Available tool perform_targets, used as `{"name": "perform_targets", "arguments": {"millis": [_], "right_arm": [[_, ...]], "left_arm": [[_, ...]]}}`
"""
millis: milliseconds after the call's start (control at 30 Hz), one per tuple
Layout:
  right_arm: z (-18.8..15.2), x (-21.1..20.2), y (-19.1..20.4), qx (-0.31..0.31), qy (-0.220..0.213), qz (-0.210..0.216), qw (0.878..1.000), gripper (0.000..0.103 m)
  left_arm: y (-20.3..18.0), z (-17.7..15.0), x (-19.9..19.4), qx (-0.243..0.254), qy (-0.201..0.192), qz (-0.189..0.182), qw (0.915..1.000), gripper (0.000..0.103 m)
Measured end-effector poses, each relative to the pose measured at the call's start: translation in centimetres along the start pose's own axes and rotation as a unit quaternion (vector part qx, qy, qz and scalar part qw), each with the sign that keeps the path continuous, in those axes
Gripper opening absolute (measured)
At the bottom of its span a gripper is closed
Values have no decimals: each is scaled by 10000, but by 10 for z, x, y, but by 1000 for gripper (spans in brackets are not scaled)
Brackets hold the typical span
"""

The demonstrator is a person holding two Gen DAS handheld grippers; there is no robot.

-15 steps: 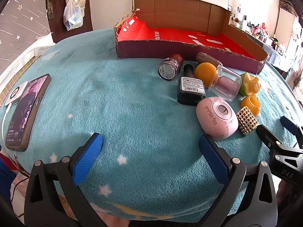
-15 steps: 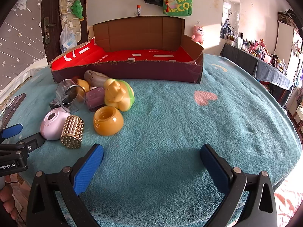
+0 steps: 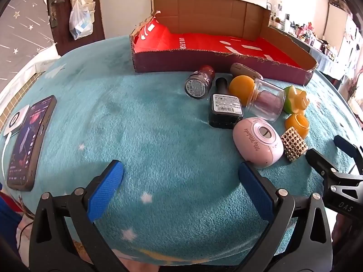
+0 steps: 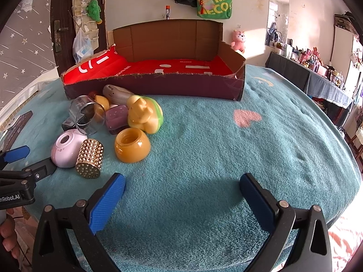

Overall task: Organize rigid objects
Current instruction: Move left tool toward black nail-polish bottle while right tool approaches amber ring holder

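A cluster of small objects lies on the teal blanket before a cardboard box with a red lining (image 3: pixel 215 43) (image 4: pixel 158 83). It holds a pink egg-shaped device (image 3: pixel 257 141) (image 4: pixel 64 147), a gold studded cylinder (image 3: pixel 293 145) (image 4: pixel 89 158), an orange bowl (image 4: pixel 131 145), a yellow-green toy (image 4: pixel 144 114), a clear jar (image 3: pixel 266 99) (image 4: pixel 87 116), a black bottle (image 3: pixel 225 110) and a glitter bottle (image 3: pixel 199 82). My left gripper (image 3: pixel 180 174) is open and empty, left of the pink device. My right gripper (image 4: pixel 181 188) is open and empty, right of the cluster.
A phone (image 3: pixel 29 142) with a white charger lies at the blanket's left edge. A pink heart patch (image 4: pixel 246 117) marks the blanket on the right. A door and a wall with hanging bags stand behind the box. A cluttered side table (image 4: pixel 317 72) is far right.
Both grippers have stayed open and almost still; the views have shifted very slightly. No object has moved.
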State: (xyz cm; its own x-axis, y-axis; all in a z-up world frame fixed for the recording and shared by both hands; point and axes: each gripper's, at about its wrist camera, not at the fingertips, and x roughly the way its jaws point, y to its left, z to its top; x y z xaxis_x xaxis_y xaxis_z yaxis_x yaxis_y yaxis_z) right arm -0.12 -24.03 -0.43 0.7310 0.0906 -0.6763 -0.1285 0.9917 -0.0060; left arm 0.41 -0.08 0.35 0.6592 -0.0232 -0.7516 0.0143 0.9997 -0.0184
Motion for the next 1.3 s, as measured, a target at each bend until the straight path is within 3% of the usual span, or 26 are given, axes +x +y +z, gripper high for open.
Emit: {"name": "perform_targets", "arguments": {"millis": [200, 367, 567, 667, 933, 1167, 1300], "right_arm": [[5, -7, 11, -236, -143, 114, 9996, 101], [14, -8, 23, -664, -145, -49, 9977, 98], [17, -6, 25, -433, 74, 393, 9983, 91], [15, -8, 29, -482, -153, 395, 9979, 89], [20, 5, 20, -236, 29, 605, 9979, 86], [28, 14, 21, -288, -17, 538, 9981, 78], [31, 16, 20, -413, -8, 453, 9981, 73]], "left_arm": [[4, 8, 0, 114, -198, -140, 9996, 103], [5, 19, 4, 317, -146, 20, 9994, 102], [6, 25, 9, 344, -94, 45, 9994, 102], [7, 27, 13, 322, -60, -2, 9995, 102], [6, 39, 23, 148, -134, -208, 9996, 102], [1, 45, 27, 68, -136, -225, 9996, 102], [-2, 44, 24, 113, -111, -417, 9990, 101]]}}
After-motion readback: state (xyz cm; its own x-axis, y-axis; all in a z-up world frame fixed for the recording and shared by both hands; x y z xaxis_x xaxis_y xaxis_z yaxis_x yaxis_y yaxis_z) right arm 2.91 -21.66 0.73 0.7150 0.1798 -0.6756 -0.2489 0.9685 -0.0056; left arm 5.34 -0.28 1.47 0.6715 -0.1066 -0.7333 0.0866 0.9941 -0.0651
